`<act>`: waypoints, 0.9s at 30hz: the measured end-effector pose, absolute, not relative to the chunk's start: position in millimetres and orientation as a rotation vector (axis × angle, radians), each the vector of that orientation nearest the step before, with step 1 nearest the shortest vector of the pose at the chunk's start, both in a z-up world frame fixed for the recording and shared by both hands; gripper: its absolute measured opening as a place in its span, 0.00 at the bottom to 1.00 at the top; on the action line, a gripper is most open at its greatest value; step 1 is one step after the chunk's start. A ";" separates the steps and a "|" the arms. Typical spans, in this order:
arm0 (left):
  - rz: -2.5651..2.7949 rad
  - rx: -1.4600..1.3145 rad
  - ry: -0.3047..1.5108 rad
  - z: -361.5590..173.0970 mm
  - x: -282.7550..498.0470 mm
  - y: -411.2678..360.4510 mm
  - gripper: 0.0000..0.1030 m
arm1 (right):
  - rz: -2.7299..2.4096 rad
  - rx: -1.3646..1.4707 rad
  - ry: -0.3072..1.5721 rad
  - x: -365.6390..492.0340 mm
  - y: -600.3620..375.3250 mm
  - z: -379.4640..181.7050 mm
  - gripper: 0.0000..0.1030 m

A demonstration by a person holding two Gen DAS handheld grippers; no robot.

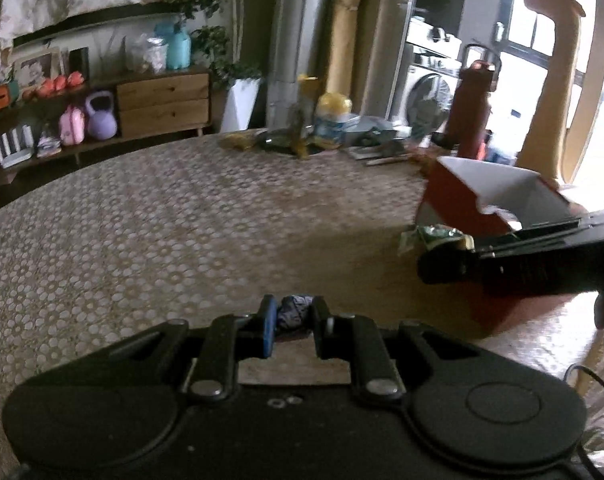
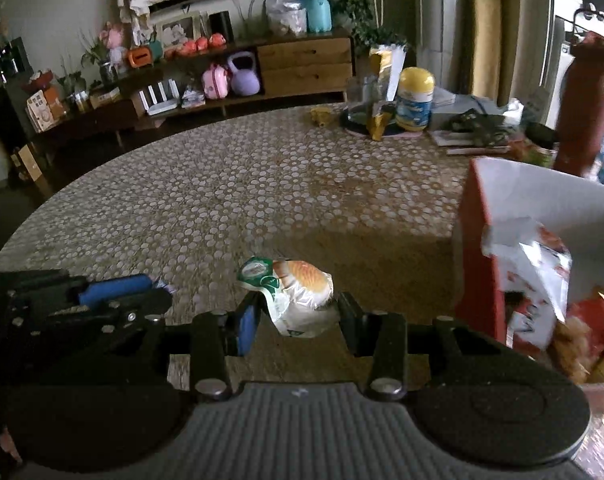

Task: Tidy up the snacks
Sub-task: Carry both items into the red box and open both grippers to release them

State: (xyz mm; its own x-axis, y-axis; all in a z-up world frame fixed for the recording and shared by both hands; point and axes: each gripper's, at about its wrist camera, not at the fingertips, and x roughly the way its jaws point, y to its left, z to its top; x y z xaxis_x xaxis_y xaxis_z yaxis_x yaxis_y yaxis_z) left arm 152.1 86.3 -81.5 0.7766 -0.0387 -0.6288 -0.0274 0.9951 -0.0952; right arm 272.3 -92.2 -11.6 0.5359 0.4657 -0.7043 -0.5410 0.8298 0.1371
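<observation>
Left wrist view: the left gripper (image 1: 293, 322) pinches a small crumpled bluish wrapper (image 1: 295, 314) between nearly closed jaws, above the patterned tablecloth (image 1: 162, 216). The red box (image 1: 462, 200) stands open to the right, with the right gripper (image 1: 434, 268) between; let that one go first.

Right wrist view: the right gripper (image 2: 296, 316) clamps a wrapped bun (image 2: 298, 296), packet bulging. The red box's near wall (image 2: 476, 248) stands just right; lift over its rim, clear of the torn flap (image 2: 534, 268). The table left is open.
</observation>
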 end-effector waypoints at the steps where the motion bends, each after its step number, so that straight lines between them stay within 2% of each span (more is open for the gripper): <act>1: -0.013 -0.098 0.680 -79.0 151.1 81.1 0.15 | 0.596 -0.101 0.802 269.3 -98.0 -9.2 0.40; 15: -0.120 -0.022 0.623 -39.6 151.1 -6.0 0.15 | 0.517 -0.053 0.721 250.3 -193.8 25.6 0.40; 27: -0.211 0.040 0.614 -29.0 179.7 -76.9 0.15 | 0.383 0.003 0.700 273.2 -274.7 27.5 0.40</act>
